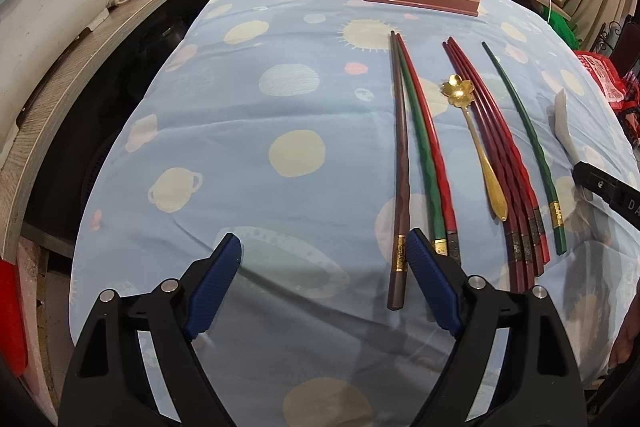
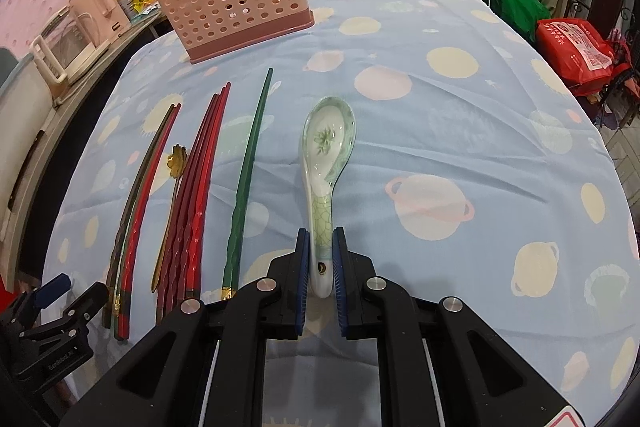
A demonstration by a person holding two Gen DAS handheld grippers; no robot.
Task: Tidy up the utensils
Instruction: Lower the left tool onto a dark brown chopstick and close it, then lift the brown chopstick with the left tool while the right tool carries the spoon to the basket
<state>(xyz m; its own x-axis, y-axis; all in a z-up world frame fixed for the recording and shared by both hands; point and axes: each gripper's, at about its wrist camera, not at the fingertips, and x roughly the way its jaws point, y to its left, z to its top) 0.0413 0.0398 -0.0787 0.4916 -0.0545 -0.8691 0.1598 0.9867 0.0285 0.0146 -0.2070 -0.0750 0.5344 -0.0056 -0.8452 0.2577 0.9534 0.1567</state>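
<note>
The white-and-green ceramic soup spoon (image 2: 326, 163) is clamped by its handle in the right hand-held gripper (image 2: 321, 263), just above the planet-print counter cloth (image 2: 460, 99). It should be carried level to the pink perforated plastic utensil holder (image 2: 232, 7) and lowered in handle-first. The left hand-held gripper (image 1: 325, 267) is spread apart, empty.

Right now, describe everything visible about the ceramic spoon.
The ceramic spoon looks like glazed white porcelain with a pale green crackle pattern along the handle and a green flower in the bowl. It points away from the camera, bowl up, toward the far side of the blue patterned cloth, right of the single green chopstick. The right gripper is shut on its handle end, which bears a small dark mark.
</note>
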